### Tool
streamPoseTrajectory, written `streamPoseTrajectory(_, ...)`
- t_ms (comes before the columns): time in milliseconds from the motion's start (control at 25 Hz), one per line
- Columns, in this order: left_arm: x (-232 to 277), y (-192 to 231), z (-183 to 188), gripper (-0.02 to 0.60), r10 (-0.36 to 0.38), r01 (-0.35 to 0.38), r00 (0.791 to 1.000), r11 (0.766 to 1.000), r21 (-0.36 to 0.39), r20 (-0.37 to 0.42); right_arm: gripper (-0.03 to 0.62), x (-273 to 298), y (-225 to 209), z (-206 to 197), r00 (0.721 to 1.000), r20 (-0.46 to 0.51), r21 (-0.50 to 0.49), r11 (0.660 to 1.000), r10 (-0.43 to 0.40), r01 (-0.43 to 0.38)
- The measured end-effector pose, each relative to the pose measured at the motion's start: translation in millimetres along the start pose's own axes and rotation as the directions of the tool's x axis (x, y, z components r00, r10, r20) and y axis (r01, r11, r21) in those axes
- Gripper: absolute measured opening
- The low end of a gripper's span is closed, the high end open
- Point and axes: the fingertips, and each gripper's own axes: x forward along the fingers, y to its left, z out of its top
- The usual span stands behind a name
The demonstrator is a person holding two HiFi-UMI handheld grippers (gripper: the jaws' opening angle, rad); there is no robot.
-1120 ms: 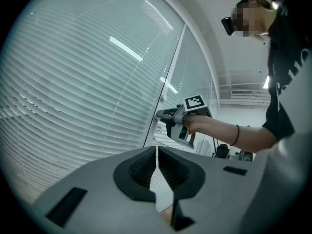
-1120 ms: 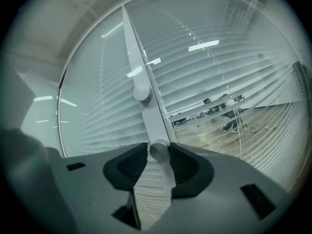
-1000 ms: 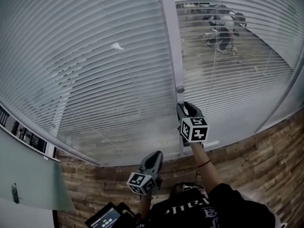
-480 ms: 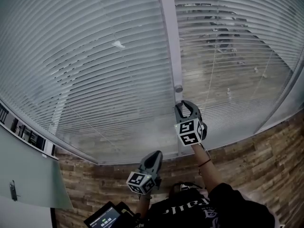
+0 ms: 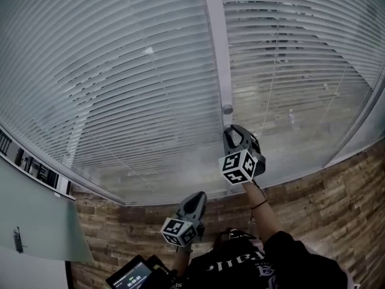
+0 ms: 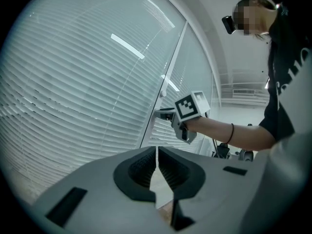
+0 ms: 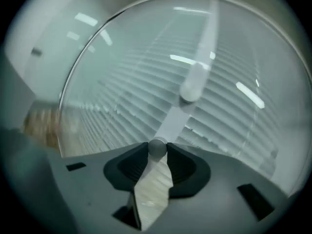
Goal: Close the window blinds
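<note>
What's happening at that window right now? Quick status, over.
Left gripper shut, empty, held low. Right gripper shut on small grey round knob on the window frame. White slatted blinds look nearly closed. Nothing in the way.

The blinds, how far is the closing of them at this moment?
Done: the left blind looks nearly shut. In hand: the right gripper is shut on the lower knob on the frame post. To do: the right blind lets faint floor show through, so probably more turning. The left gripper is shut, idle.
</note>
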Motion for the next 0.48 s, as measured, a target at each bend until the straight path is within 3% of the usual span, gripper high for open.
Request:
streamPoseTrajectory(40,-1.0,1.4,-0.5,0.005,0.004,-0.004,1.000,1.000,0.003,-0.004,0.133,0.8,2.4,0.2,0.999,-0.019,-0.160,0.987,-0.026,0.022)
streamPoseTrajectory(80,-2.0,2.6,-0.8,0.005,0.007,-0.007,1.000,1.000,0.004,-0.008,0.133,1.5,4.2,0.3,0.999,-0.023,-0.256,0.966,-0.038,0.031)
streamPoseTrajectory(120,-3.1,3.3,-1.3,0.005,0.008,-0.008,1.000,1.000,0.004,-0.011,0.133,1.6,5.3,0.5,0.999,-0.018,-0.295,0.955,-0.036,0.029)
streamPoseTrajectory(200,-4.5,3.7,-2.4,0.005,0.006,-0.006,1.000,1.000,0.005,-0.015,0.133,0.7,4.9,1.3,1.000,0.005,-0.249,0.968,-0.014,0.015)
streamPoseTrajectory(280,-5.5,2.4,-2.6,0.005,0.002,-0.002,1.000,1.000,0.006,-0.016,0.133,-0.6,2.4,1.7,0.999,0.040,-0.019,1.000,0.020,-0.020)
streamPoseTrajectory(320,-6.0,1.4,-2.2,0.005,-0.001,0.001,1.000,1.000,0.005,-0.016,0.133,-1.1,0.8,0.5,0.997,0.062,0.159,0.986,0.040,-0.049)
streamPoseTrajectory(360,-6.3,0.3,-1.6,0.005,-0.003,0.004,1.000,1.000,0.002,-0.015,0.134,-1.4,-1.0,-1.9,0.995,0.087,0.341,0.937,0.053,-0.080)
streamPoseTrajectory(400,-6.5,-0.2,-0.9,0.005,-0.005,0.005,1.000,1.000,-0.002,-0.014,0.135,-1.6,-2.9,-4.7,0.992,0.113,0.496,0.861,0.058,-0.106)
streamPoseTrajectory(480,-6.9,1.4,-0.8,0.005,-0.003,0.003,1.000,1.000,-0.004,-0.014,0.135,-2.0,-6.4,-6.5,0.986,0.158,0.682,0.717,0.047,-0.144)
